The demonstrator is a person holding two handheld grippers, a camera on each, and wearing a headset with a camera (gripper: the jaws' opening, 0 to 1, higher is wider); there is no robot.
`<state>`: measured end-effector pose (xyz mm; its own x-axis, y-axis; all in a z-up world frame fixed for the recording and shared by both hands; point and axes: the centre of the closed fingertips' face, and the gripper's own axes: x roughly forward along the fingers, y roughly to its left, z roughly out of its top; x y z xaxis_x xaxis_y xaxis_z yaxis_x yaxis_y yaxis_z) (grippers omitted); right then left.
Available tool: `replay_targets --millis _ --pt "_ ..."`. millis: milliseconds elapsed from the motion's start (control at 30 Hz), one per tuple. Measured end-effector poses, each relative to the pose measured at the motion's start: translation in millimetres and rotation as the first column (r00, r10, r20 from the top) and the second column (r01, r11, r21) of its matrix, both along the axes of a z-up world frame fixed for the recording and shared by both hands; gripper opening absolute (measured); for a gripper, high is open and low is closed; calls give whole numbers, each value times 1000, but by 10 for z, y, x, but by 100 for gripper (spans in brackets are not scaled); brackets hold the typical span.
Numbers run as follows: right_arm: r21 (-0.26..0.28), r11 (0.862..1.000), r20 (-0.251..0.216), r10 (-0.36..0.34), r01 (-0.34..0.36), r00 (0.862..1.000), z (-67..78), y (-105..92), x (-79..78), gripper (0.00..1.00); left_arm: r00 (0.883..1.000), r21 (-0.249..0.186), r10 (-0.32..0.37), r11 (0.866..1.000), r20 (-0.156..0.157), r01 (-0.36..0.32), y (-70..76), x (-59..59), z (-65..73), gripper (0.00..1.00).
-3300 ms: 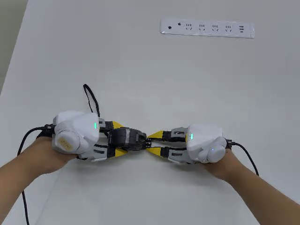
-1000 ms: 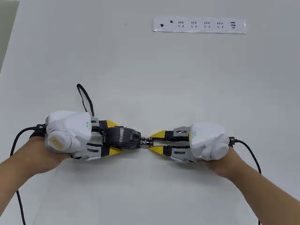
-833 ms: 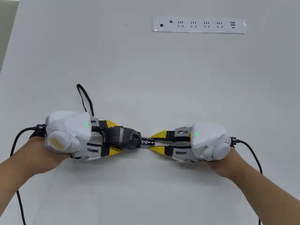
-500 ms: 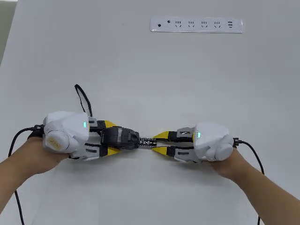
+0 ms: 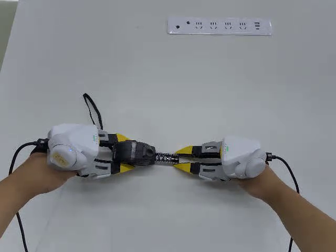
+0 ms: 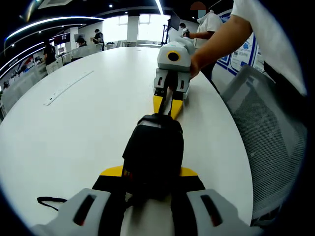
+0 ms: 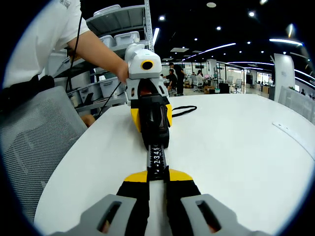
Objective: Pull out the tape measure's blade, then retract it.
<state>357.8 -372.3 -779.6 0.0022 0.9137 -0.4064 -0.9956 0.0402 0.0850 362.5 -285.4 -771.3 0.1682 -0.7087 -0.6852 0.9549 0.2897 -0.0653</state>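
Head view: case [image 5: 135, 153] is clamped by left gripper [image 5: 126, 154] at nine o'clock; blade [image 5: 165, 157], pinched in right gripper [image 5: 181, 158], is drawn further toward three o'clock. Extension is progressing.

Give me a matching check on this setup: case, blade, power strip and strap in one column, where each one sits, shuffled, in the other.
1 case
2 blade
3 power strip
4 strap

A at the table's far edge
B clamped in the left tongs
C looped loose on the table
D stretched from the case to the right tongs

Pairs: 1-B, 2-D, 3-A, 4-C
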Motion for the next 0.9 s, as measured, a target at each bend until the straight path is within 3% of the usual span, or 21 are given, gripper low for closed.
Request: replay_targets --millis 900 --pt "2 1000 -22 -24 24 999 4 -200 -3 10 1000 3 2 1000 2 -3 -18 -10 24 31"
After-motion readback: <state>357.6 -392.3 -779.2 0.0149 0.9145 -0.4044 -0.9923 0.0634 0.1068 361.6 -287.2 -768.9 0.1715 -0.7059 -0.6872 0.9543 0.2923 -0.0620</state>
